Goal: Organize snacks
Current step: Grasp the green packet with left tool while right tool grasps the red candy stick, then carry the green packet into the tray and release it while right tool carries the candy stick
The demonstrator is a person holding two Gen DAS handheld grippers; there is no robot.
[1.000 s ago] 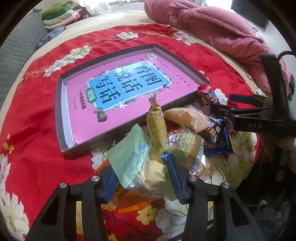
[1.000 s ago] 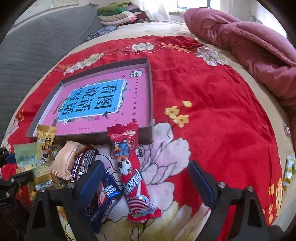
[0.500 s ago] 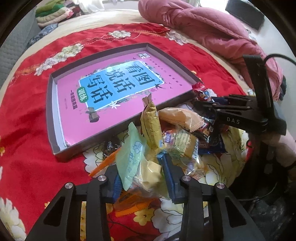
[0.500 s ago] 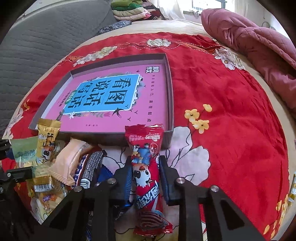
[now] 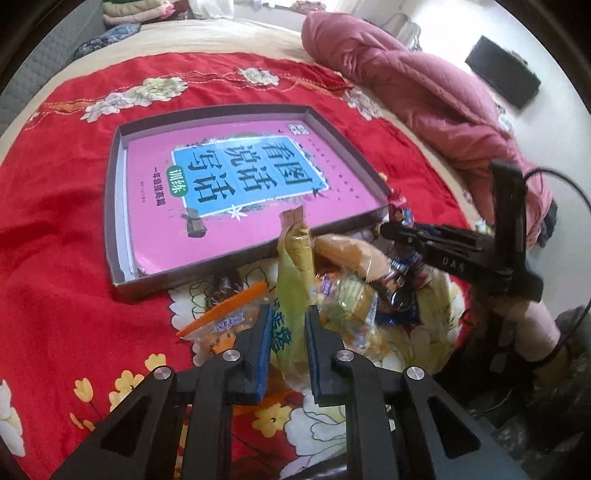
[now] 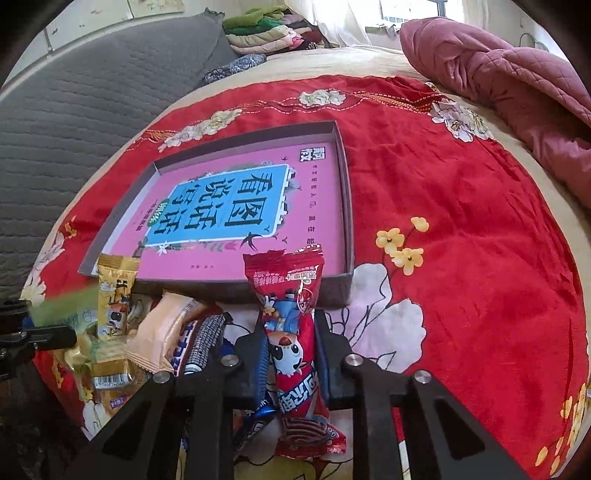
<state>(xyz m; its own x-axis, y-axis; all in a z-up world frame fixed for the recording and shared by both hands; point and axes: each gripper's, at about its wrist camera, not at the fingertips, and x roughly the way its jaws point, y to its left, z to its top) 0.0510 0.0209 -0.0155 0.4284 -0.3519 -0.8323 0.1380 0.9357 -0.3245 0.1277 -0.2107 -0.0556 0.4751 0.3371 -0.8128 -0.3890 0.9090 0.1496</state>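
A shallow grey box [image 5: 118, 206] with a pink book [image 5: 221, 184] in it lies on the red floral cloth. Loose snacks are heaped at its near edge. My left gripper [image 5: 289, 310] is closing and its pads pinch a light green packet [image 5: 291, 284] lifted from the heap, with a yellow packet [image 5: 295, 240] standing behind it. My right gripper [image 6: 290, 321] is closing too, pads pressed on a red panda-print packet [image 6: 291, 288] that stands upright before the box's [image 6: 345, 206] near wall. The right gripper [image 5: 391, 230] also shows at the heap's right side.
A peach packet [image 6: 162, 332], a yellow packet [image 6: 114, 295] and dark blue wrappers [image 5: 399, 314] remain in the heap. A pink quilt [image 5: 424, 92] lies at the back right, a grey padded headboard [image 6: 92, 110] at the left, and folded clothes [image 6: 266, 29] behind.
Both grippers went from wide open to closed: the left onto the green packet, the right onto the red packet. The red packet now stands upright and the green one is raised.
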